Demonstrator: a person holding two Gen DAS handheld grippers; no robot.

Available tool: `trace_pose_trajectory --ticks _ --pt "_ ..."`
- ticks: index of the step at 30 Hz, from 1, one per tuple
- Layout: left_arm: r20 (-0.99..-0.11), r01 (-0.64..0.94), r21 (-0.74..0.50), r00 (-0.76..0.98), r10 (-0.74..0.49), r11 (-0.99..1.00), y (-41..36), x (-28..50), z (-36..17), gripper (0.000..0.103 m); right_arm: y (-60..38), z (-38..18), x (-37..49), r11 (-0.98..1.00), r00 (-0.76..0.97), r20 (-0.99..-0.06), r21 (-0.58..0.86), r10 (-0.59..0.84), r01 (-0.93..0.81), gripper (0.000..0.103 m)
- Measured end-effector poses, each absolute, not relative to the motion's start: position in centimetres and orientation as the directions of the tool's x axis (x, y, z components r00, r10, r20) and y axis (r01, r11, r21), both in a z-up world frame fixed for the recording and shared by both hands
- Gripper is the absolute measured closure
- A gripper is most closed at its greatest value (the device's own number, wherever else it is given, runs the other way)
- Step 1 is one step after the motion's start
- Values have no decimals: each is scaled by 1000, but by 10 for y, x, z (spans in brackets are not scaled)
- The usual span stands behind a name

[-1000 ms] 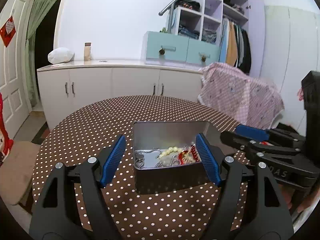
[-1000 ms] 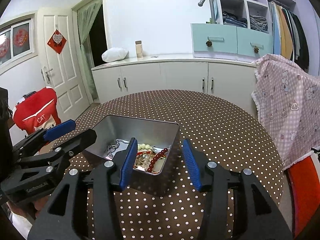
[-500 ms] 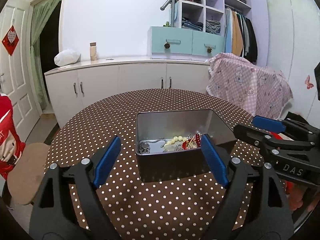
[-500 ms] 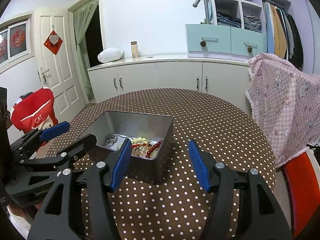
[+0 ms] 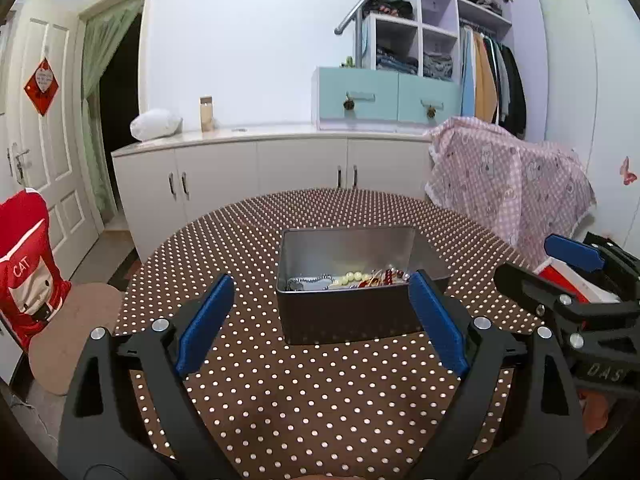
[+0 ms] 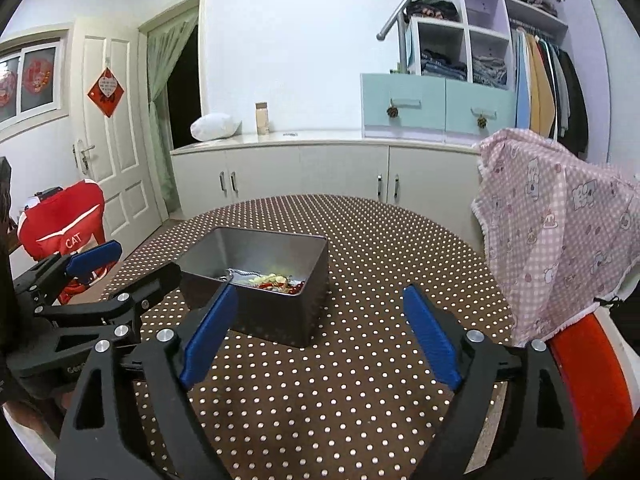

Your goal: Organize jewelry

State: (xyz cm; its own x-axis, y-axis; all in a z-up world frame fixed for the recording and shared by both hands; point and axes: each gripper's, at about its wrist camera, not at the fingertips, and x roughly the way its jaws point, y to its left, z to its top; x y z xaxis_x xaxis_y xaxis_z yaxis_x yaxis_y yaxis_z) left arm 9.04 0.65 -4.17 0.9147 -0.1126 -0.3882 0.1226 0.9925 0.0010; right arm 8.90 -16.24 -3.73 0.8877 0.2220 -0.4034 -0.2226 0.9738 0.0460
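An open metal tin (image 5: 348,312) stands on the round table with the brown polka-dot cloth (image 5: 320,400). Inside lie jewelry pieces (image 5: 356,278): a silver chain, pale beads, red beads. The tin (image 6: 280,320) and the jewelry (image 6: 272,282) also show in the right wrist view. My left gripper (image 5: 320,320) is open and empty, just in front of the tin. My right gripper (image 6: 320,332) is open and empty, in front of the tin and to its right. Each gripper shows at the edge of the other's view.
A chair with a red cover (image 5: 28,264) stands left of the table. A chair draped in pink checked cloth (image 6: 560,240) stands at the right. White cabinets (image 5: 260,172) and a wardrobe (image 5: 460,60) line the far wall.
Both grippers have drawn back from the tin and risen a little; the tin now lies farther ahead of the fingers. Both stay open. The tin has not moved.
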Motion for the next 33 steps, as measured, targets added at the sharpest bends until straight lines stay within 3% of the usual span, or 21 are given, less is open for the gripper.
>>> trace_pose_trajectory --ticks 16,22,33 --pt "-288 61 0 956 -59 998 3 41 -3 11 -165 -4 38 976 941 -265 14 212 -216 8" --pt "-244 58 4 968 -55 998 3 29 4 11 -164 3 28 978 950 -237 4 205 -210 8" --pt "-246 55 2 968 -52 999 4 27 4 11 -162 1 26 980 953 -232 1 194 -199 8"
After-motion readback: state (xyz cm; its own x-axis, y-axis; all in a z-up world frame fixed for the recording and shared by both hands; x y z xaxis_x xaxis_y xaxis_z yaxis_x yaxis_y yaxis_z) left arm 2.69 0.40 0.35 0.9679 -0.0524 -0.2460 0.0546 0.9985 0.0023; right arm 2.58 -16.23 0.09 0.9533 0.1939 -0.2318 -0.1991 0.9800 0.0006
